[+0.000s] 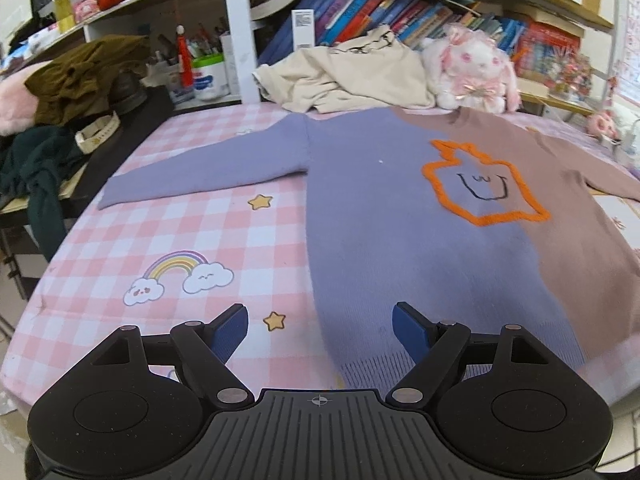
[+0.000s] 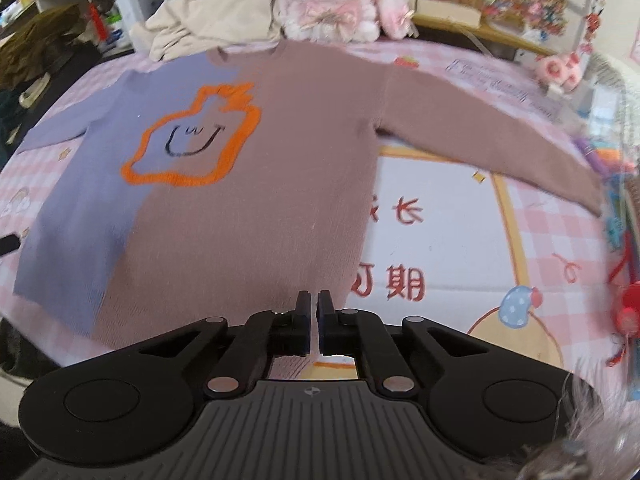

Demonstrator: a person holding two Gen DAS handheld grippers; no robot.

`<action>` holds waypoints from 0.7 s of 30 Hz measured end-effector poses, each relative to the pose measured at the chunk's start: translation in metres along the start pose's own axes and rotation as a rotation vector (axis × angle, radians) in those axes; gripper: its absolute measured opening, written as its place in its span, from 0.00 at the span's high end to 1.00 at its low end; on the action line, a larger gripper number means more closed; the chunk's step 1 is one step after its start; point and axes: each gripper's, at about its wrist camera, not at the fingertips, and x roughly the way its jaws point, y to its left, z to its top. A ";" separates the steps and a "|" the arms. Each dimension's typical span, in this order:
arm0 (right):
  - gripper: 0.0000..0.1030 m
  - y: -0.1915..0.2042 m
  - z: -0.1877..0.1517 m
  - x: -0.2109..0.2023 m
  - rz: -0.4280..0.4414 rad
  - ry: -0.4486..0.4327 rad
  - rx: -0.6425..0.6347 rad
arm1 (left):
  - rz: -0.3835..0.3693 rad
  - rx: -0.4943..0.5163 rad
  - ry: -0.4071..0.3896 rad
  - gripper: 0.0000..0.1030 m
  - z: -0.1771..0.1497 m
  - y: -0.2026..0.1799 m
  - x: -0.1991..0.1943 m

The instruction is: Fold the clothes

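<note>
While the sweater (image 1: pixel 372 216) lies flat, sleeves spread | nothing folded, all folds left | left gripper (image 1: pixel 320 332) released near hem | right gripper (image 2: pixel 314 308) clenched, empty

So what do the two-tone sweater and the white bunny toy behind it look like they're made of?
The lilac-and-mauve two-tone sweater looks like soft matte knit, wool or acrylic: ribbing shows at its hem, and the orange outline looks fuzzy and raised. The white bunny toy looks like fluffy plush, probably synthetic fur, with pink trim.
</note>
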 end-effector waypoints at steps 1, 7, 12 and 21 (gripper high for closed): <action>0.95 0.002 0.000 -0.002 -0.018 -0.007 0.003 | -0.011 0.000 0.000 0.21 -0.002 0.002 0.000; 0.62 0.001 -0.008 -0.003 -0.034 -0.014 0.104 | -0.050 -0.040 0.030 0.22 -0.007 0.013 0.005; 0.65 0.000 -0.022 0.013 -0.076 0.036 0.160 | -0.083 -0.094 0.062 0.33 -0.006 0.019 0.011; 0.95 0.004 -0.022 0.007 -0.042 0.014 0.195 | -0.118 -0.107 0.115 0.80 -0.008 0.017 0.026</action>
